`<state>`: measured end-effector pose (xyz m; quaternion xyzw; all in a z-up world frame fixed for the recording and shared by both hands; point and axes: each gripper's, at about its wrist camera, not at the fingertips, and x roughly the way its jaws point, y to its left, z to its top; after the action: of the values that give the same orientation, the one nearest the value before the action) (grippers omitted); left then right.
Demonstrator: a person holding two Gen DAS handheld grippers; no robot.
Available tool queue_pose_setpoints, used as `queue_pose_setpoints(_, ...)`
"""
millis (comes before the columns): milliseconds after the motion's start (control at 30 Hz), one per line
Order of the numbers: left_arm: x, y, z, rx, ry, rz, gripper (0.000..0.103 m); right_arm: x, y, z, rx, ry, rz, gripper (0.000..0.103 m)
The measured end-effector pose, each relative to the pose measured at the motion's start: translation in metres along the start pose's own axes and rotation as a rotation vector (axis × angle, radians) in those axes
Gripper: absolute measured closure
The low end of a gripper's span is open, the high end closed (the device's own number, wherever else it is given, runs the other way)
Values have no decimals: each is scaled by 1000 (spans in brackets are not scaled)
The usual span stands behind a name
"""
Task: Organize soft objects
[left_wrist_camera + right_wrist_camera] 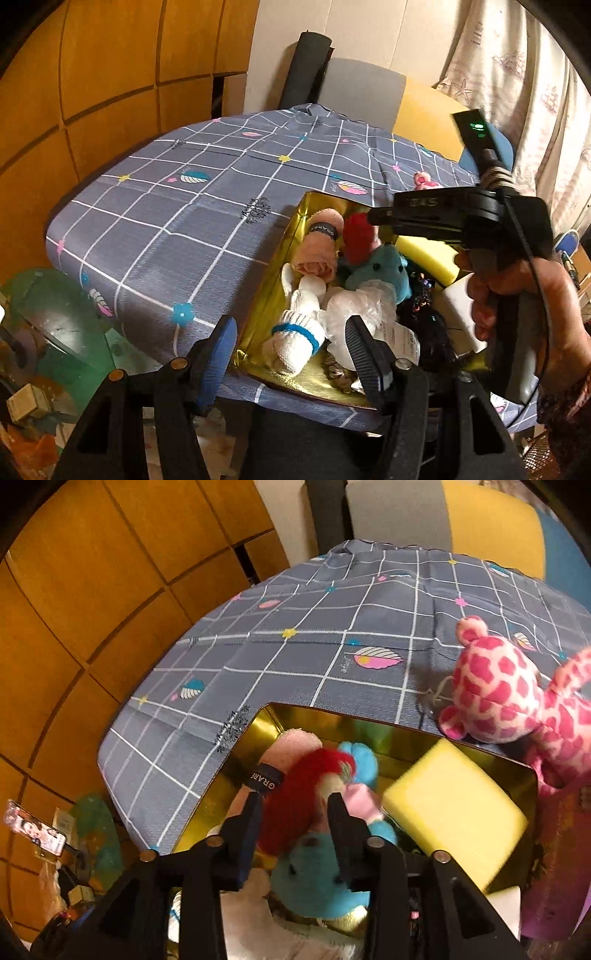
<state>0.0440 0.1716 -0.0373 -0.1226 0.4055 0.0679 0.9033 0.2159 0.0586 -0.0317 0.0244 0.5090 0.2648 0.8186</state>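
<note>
Fingers of the right gripper (293, 805) stand partly apart over the gold box (258, 720), with the red-haired plush doll (295, 797) between them; whether the pads press on the doll cannot be told from the blurred right wrist view. Fingers of the left gripper (291, 354) stand wide apart and empty at the near rim of the box, over the white sock with the blue band (295, 339).

Location: the doll lies inside the box on the worktop (166, 221), among a rolled pink towel (319, 243), a blue plush toy (380, 269) and a yellow sponge (454, 812). A pink spotted giraffe (495, 690) lies outside the box, at its far right corner.

Handling: the doll is judged light, soft and compressible, with fuzzy yarn hair that resists slipping. Nothing here appears fragile. Take hold across the hair mass or the torso, not a limb, which would stretch and let the body swing.

Orientation: the doll's long axis appears to run from the near side of the box toward its far side, roughly in line with the fingers; which end is the head cannot be told with certainty.
</note>
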Motion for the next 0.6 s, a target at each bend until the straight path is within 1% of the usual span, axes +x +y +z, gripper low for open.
queue_pose_setpoints(67,-1,-3,0,5,-3,5,41,-10,-5,-4,18,-22,17,54)
queue_pose_setpoints(167,-3,-9,-2,22,-14,-8,41,-28,-8,-11,12,-67,14,54)
queue_pose_setpoints(233,-4,-14,-3,39,-21,-2,41,-40,-9,-18,8,-97,7,52)
queue_pose_setpoints(300,-5,-21,-4,66,-25,12,41,-54,-12,-27,16,-127,-3,45)
queue_pose_setpoints(400,-8,-30,-6,94,-35,15,41,-68,-15,-38,11,-144,-59,44)
queue_pose_setpoints(533,-13,-39,-7,110,-45,11,41,-85,-22,-55,20,-154,-125,40)
queue_pose_setpoints(567,-14,-40,-7,113,-46,8,41,-88,-25,-59,30,-152,-144,37)
queue_pose_setpoints(600,-15,-41,-7,116,-45,5,41,-91,-27,-62,42,-149,-160,33)
